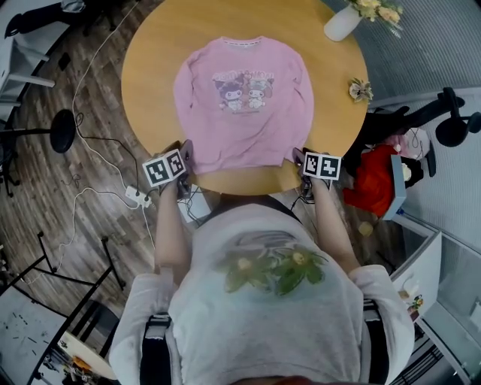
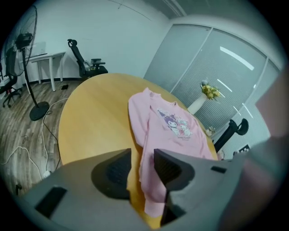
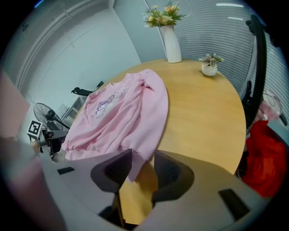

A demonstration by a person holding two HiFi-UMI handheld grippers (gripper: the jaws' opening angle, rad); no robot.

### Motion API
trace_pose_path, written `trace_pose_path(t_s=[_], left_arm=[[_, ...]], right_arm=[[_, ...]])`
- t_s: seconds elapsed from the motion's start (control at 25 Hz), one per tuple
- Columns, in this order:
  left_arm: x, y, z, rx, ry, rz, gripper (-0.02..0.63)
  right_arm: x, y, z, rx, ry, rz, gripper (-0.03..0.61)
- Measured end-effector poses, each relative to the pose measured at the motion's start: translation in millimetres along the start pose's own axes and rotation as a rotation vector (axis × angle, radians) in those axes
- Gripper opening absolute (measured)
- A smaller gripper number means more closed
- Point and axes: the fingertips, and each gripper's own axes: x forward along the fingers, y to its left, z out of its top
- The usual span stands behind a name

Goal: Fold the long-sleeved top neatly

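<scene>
A pink long-sleeved top (image 1: 244, 105) with a cartoon print lies face up and flat on the round wooden table (image 1: 150, 60), sleeves folded down along its sides. My left gripper (image 1: 186, 154) is at the top's near left corner. In the left gripper view its jaws (image 2: 142, 164) stand apart with the left sleeve's cuff (image 2: 153, 203) running between them, pads not pressing on it. My right gripper (image 1: 299, 158) is at the near right corner. Its jaws (image 3: 142, 164) are also parted, with the right cuff's corner (image 3: 135, 169) lying loose in the gap.
A white vase of flowers (image 1: 342, 22) and a small potted plant (image 1: 361, 90) stand at the table's far right edge. On the floor are cables with a power strip (image 1: 139, 197), a fan base (image 1: 62, 131), a red bag (image 1: 376, 180) and an office chair (image 1: 451, 120).
</scene>
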Motion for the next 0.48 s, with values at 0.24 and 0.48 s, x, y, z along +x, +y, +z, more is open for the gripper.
trace_pose_path(t_s=[0.24,0.48], left_arm=[[-13.3,-32.6,4.7,0.139,-0.005,-0.061,0.153],[-11.1,-109.4,8.9,0.4,0.011,-0.193,0.153]], right_arm=[[-4.4,-7.6,1.2,0.02,-0.032,-0.009,0.052],[-42.3,-30.3,38.4,0.006,-0.155,-0.076,0.038]])
